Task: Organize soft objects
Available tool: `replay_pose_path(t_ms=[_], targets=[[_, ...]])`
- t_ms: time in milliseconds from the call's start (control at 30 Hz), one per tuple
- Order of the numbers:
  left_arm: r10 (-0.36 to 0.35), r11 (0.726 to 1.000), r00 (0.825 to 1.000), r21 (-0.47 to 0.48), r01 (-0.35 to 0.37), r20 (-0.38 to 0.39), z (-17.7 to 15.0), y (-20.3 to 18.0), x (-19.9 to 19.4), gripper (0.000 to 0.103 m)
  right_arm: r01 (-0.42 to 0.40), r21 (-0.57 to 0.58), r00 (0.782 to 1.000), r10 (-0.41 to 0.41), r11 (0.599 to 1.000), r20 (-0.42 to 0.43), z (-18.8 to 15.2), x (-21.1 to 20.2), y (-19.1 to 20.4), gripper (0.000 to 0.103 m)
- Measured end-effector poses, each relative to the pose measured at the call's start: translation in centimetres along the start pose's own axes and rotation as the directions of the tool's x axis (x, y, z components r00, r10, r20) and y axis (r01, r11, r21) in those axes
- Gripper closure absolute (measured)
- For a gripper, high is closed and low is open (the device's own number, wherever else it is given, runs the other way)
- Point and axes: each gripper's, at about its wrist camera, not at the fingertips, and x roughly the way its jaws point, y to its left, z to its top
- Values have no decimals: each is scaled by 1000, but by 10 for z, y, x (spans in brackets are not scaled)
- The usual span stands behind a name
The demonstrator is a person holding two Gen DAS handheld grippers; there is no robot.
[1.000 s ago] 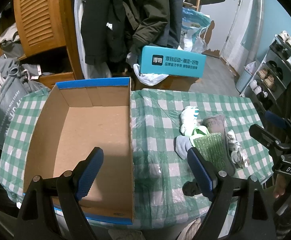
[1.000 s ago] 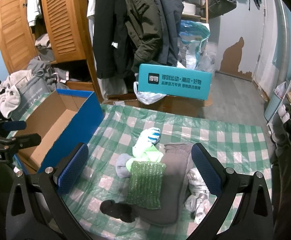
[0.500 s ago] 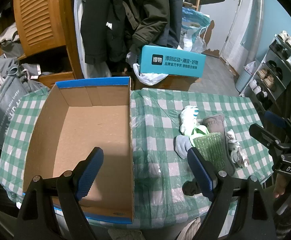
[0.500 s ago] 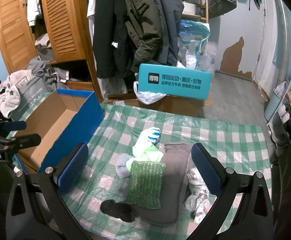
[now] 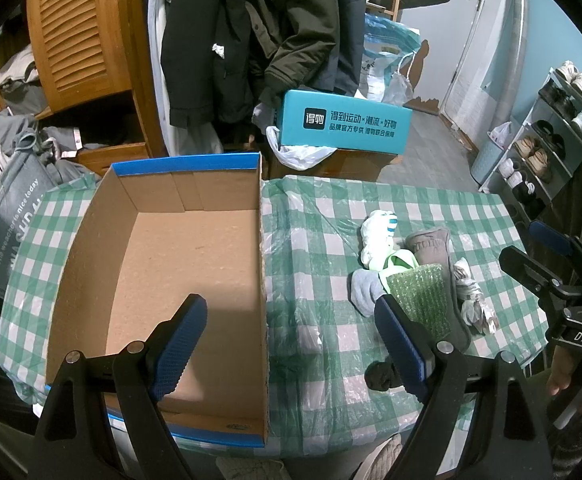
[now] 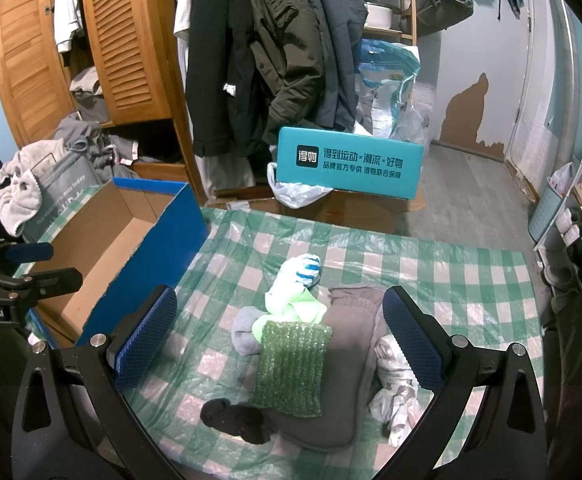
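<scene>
A pile of soft items lies on the green checked tablecloth (image 6: 431, 264): a green bubble-wrap pouch (image 6: 291, 364) on a grey sock (image 6: 351, 360), a white and blue striped sock (image 6: 303, 272), a light grey sock (image 6: 245, 330), a black sock (image 6: 235, 420) and a white patterned sock (image 6: 395, 384). My right gripper (image 6: 279, 336) hovers open above the pile. An empty blue cardboard box (image 5: 163, 272) sits at the left. Over its near right side my left gripper (image 5: 291, 344) stands open. The same pouch (image 5: 423, 296) shows right of the box.
A teal printed box (image 6: 347, 164) stands on a carton beyond the table's far edge. Coats hang behind it beside a wooden louvred wardrobe (image 6: 119, 40). Shoe racks (image 5: 551, 128) line the right wall. A grey bag (image 5: 15, 208) and towels sit at the left.
</scene>
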Motion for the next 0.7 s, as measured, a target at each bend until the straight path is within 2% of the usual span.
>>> replay_pose_path(t_ms=[700], targets=[[-2, 1000, 1000, -3, 2, -4, 1, 1, 0, 16, -1, 1, 1000, 1, 1000, -2, 0, 0, 0, 2]])
